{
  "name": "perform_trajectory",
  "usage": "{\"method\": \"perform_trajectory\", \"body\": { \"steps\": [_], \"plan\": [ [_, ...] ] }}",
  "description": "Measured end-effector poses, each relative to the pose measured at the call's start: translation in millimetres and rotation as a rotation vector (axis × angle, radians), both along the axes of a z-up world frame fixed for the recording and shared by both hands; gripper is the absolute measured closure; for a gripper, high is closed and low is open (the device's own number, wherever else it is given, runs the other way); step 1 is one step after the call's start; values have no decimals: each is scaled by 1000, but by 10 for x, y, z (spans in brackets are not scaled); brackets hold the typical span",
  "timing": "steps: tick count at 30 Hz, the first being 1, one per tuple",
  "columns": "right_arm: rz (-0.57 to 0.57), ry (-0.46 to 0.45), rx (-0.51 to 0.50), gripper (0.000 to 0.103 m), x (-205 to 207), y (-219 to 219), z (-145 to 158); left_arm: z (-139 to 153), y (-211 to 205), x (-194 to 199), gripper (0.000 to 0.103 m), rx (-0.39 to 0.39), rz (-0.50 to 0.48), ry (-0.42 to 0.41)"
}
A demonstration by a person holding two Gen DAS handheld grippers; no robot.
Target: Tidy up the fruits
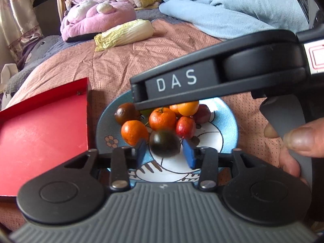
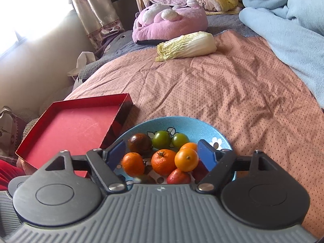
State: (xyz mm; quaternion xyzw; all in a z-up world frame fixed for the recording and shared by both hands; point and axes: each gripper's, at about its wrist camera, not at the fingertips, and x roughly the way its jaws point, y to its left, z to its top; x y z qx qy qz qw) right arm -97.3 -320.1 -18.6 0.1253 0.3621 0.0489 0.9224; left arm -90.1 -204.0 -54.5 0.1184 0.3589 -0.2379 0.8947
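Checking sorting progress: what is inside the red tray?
Nothing visible inside the red tray; all fruit sits on the blue plate. Its near corner is hidden behind the hand-held gripper.

Both views look forward and downward along their own fingers, from close above a blue plate [image 1: 228, 119] of fruit on a bed [image 2: 232, 85]. The left wrist view sits nearest, the plate just beyond its fingers [image 1: 141, 151], with the right gripper's body [image 1: 212, 77] crossing above them. The right wrist view looks over its fingers [image 2: 206, 154] at the same plate [image 2: 162, 123]. Both share the red tray [image 1: 40, 133] left of the fingers, and the cabbage [image 2: 188, 45] and blue blanket [image 2: 283, 16] far ahead.
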Motion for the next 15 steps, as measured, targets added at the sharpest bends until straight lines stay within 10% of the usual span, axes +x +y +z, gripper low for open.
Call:
{"method": "perform_trajectory", "body": {
  "steps": [15],
  "plan": [
    [-43, -62, -28, 13, -457, -87, 462, 285, 83, -217, 44, -61, 10, -17]
  ]
}}
